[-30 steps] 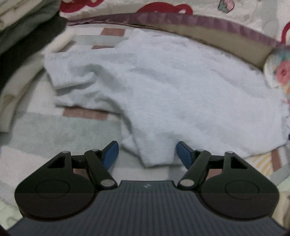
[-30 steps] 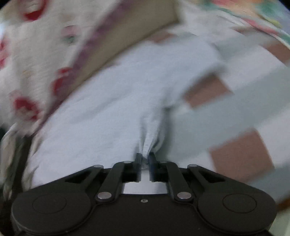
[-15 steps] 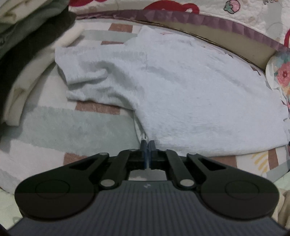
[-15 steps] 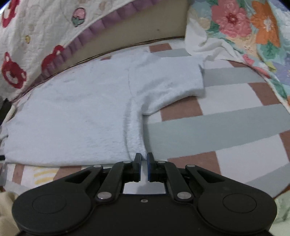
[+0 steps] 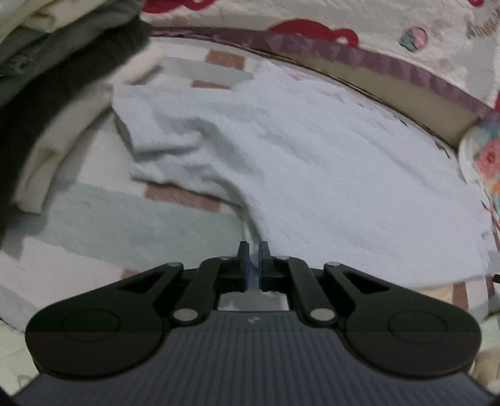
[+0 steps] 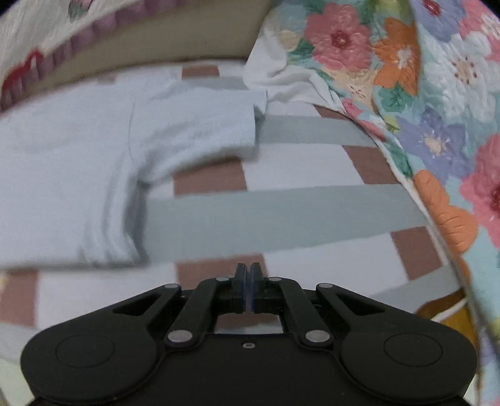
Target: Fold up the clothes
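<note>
Left tongs [image 5: 253,250] pinch the near lower corner of the pale blue T-shirt [image 5: 312,175]; a thin strip of fabric shows between the blue pads. Their jaws have just been opening a touch after snapping closed from wide apart a second ago, cloth between them throughout. Right tongs [image 6: 248,271] are pressed together with nothing visible between them, hanging over the checked bedsheet [image 6: 297,215] just to the right of the shirt hem. Half a second ago they had the shirt's other lower corner right at the tips; now that corner lies flat, apart from them.

T-shirt lies spread on the bed, front down or up cannot tell. Right sleeve [image 6: 203,125] is flat, left sleeve [image 5: 162,150] is rumpled and bunched.

Around it: stack of folded clothes [image 5: 47,93] crowds the left sleeve side, just beside it. Floral quilt [image 6: 422,109] closes in on the right sleeve side, white edge near the cuff. Bear-print quilt [image 5: 375,22] with purple trim runs along the far edge behind the collar side. Left view is a bit motion-blurred.
</note>
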The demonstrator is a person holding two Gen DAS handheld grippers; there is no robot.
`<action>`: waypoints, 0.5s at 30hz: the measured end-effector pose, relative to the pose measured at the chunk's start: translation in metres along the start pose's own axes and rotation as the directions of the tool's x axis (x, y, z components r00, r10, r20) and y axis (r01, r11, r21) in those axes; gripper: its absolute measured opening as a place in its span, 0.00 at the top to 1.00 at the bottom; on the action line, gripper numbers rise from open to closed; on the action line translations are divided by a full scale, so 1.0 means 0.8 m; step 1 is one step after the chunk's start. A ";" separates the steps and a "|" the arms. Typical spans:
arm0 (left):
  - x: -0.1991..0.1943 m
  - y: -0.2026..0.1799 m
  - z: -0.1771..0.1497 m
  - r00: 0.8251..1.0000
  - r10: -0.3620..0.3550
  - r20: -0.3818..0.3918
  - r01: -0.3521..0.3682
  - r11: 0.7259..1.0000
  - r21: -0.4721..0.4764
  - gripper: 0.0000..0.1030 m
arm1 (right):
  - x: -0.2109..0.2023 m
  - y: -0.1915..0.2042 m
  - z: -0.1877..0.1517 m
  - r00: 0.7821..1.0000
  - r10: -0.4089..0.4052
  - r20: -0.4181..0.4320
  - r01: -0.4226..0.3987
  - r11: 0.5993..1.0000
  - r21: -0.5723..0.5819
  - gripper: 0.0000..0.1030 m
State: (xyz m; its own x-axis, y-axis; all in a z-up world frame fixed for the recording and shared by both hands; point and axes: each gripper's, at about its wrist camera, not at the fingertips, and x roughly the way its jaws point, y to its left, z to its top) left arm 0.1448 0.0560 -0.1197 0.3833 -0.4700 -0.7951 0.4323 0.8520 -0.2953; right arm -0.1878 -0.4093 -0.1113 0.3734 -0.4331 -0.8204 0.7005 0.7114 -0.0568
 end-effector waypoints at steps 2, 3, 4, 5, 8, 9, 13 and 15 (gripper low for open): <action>0.004 0.010 0.004 0.999 0.029 0.026 -0.029 0.999 -0.027 0.89 | -0.003 0.021 0.014 0.999 0.024 0.038 -0.023 0.999 -0.031 0.89; 0.005 0.015 0.006 0.997 0.055 0.045 -0.053 0.998 -0.040 0.86 | -0.006 0.037 0.022 0.997 0.049 0.060 -0.046 0.997 -0.059 0.89; 0.006 0.020 0.008 0.994 0.083 0.065 -0.079 0.995 -0.054 0.77 | -0.011 0.054 0.029 0.993 0.080 0.082 -0.072 0.993 -0.096 0.89; 0.008 0.027 0.010 0.990 0.106 0.089 -0.099 0.992 -0.081 0.67 | -0.016 0.072 0.035 0.988 0.112 0.103 -0.098 0.986 -0.135 0.89; 0.010 0.055 0.013 0.988 0.098 0.123 -0.075 0.980 -0.186 0.61 | -0.032 0.130 0.050 0.960 0.248 0.129 -0.208 0.942 -0.263 0.89; 0.012 0.066 0.014 0.990 0.059 0.126 -0.029 0.973 -0.230 0.63 | -0.037 0.148 0.050 0.946 0.296 0.128 -0.247 0.921 -0.302 0.88; 0.012 0.078 0.013 0.988 -0.070 0.137 0.107 0.953 -0.282 0.83 | -0.036 0.219 0.049 0.879 0.473 0.063 -0.400 0.801 -0.445 0.80; 0.012 0.067 0.013 0.989 -0.051 0.139 0.085 0.964 -0.250 0.83 | -0.023 0.260 0.047 0.857 0.515 0.019 -0.426 0.729 -0.535 0.77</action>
State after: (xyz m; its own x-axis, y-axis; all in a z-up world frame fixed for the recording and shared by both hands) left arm 0.1801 0.0951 -0.1374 0.4702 -0.5407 -0.6975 0.2454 0.8393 -0.4852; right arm -0.0256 -0.2742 -0.0869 0.6925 -0.0152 -0.7213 0.0258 0.9997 0.0037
